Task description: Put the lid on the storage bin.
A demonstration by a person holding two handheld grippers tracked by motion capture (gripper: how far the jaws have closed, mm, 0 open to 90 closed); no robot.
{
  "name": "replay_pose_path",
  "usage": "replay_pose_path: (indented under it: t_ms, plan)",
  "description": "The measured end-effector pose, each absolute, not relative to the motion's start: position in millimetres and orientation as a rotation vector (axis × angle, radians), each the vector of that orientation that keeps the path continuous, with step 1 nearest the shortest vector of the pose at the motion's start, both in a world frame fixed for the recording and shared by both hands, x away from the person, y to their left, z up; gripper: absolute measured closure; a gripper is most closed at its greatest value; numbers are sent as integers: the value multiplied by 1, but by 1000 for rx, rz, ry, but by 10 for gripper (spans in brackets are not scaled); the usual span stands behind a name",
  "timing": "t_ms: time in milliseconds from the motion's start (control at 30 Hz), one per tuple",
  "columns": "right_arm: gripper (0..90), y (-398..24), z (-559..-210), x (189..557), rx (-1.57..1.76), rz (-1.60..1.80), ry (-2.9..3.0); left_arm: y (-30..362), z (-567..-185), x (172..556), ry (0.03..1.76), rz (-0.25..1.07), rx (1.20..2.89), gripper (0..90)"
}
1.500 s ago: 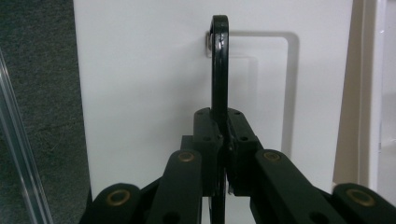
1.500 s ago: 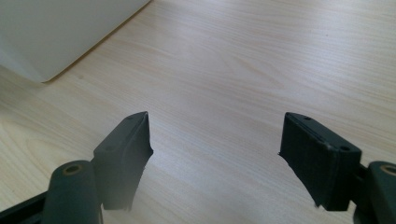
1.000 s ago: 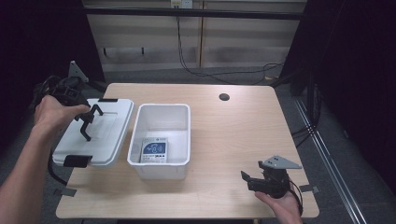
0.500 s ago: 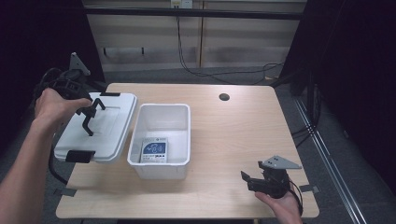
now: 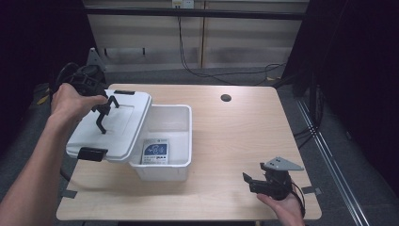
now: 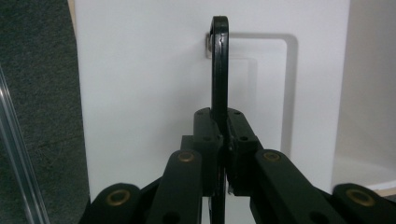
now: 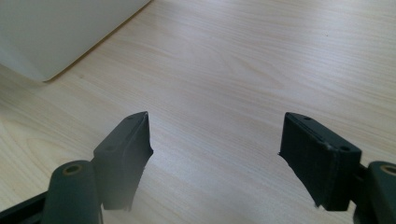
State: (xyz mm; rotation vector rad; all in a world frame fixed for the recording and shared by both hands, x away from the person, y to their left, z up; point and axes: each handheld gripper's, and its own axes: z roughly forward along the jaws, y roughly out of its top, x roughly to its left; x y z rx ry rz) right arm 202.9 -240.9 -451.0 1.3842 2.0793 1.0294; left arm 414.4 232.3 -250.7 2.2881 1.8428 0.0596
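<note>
A white lid (image 5: 120, 129) with a black handle (image 5: 107, 113) hangs tilted over the left rim of an open white box (image 5: 183, 141). My left gripper (image 5: 101, 113) is shut on that handle. In the left gripper view the jaws pinch the thin black handle (image 6: 219, 70) at the gripper's tip (image 6: 223, 140), with the lid (image 6: 140, 93) behind. A blue and white packet (image 5: 156, 151) lies inside the box. My right gripper (image 5: 251, 181) rests near the table's front right corner. It stands open (image 7: 215, 149) over bare wood, with a box corner (image 7: 60, 32) far off.
The wooden table (image 5: 244, 136) has a dark round hole (image 5: 226, 98) near its back edge. A black latch (image 5: 92, 154) hangs at the lid's near end. Cables (image 5: 221, 77) trail on the floor behind the table.
My left gripper has carried the lid to the right and up, so it now overlaps the box's left rim. The right gripper has stayed put.
</note>
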Motion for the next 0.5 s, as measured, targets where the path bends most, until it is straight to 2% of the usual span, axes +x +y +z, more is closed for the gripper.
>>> replay_pose_path:
  t_ms: [500]
  plan:
    - [239,-240,-451,203,1386,1032,2082,195,-254,415,1777,24,2323,849]
